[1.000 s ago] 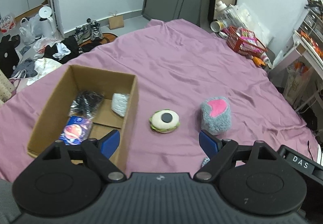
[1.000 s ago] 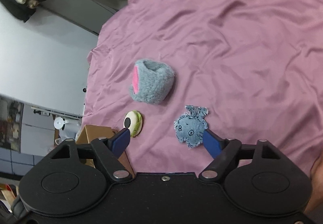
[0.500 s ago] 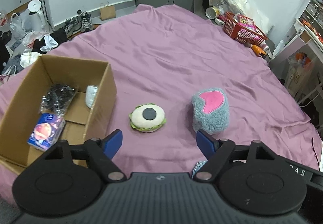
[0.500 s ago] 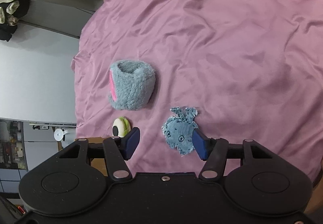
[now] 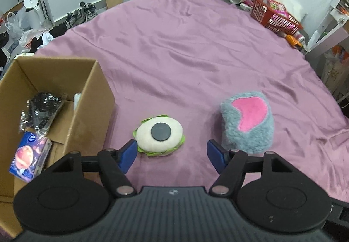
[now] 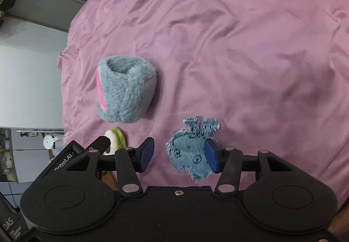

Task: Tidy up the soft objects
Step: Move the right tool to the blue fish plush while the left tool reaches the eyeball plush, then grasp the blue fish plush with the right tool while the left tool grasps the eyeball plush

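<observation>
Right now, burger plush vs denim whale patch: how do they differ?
The burger plush is puffy, round and cream with a green rim; the denim whale patch is flat, blue and frayed. The plush lies just ahead of the open left gripper; the patch lies between the open right gripper's fingers. Both rest unheld on the purple sheet.

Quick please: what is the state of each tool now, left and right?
Left tool: open, holding nothing.
Right tool: open, holding nothing.
</observation>
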A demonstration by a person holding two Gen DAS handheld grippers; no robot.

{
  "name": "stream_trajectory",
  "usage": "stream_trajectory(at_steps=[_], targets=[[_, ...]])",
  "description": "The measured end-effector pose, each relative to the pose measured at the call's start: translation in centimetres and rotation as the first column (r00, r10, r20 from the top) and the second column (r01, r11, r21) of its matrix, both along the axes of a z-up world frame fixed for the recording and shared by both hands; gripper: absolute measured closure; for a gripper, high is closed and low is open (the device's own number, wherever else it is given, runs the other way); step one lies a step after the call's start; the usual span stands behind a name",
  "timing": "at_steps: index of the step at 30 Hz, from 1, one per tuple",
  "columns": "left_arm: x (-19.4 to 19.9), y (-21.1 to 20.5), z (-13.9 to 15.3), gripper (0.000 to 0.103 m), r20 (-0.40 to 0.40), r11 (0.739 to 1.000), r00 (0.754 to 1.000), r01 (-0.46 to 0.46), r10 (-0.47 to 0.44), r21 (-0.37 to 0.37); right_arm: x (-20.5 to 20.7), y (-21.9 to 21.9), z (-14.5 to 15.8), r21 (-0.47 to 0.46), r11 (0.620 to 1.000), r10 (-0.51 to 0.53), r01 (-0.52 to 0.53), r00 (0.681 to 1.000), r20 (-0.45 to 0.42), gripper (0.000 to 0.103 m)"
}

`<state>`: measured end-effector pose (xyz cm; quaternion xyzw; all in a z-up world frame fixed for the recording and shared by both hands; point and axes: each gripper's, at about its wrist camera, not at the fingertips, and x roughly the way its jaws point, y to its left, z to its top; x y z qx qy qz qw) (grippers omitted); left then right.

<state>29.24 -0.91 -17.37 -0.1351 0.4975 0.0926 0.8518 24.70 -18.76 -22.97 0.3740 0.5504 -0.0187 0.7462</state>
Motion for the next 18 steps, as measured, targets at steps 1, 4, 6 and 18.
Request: stream_trajectory(at_steps=[1,4,6,18], targets=[[0.2,0.0,-0.3,0.034,-0.007,1.000,1.000,-0.001,0.001,0.003,0.2,0.1,-0.2,-0.005,1.000,0.001,-0.001,1.000,-0.002,0.052],[0.8,0.2,-1.4,0.033,-0.025,1.000,1.000,-0.010,0.010,0.012,1.0,0.1,-0.8,-0.027,1.000,0.002,-0.002,1.000,-0.009,0.052],[1.2,0.3,-2.0,0.033,-0.033,1.000,0.999,-0.011,0.011,0.019,1.3,0.4,-0.9,-0.042,0.999,0.012,-0.013,1.000,-0.010,0.052],[2.6,0.7,-3.4,0.052,-0.030,0.998,0.998,-0.050,0.052,0.046,1.5,0.4,-1.0,-0.078,0.997,0.030,-0.028,0.999,0.026,0.103]])
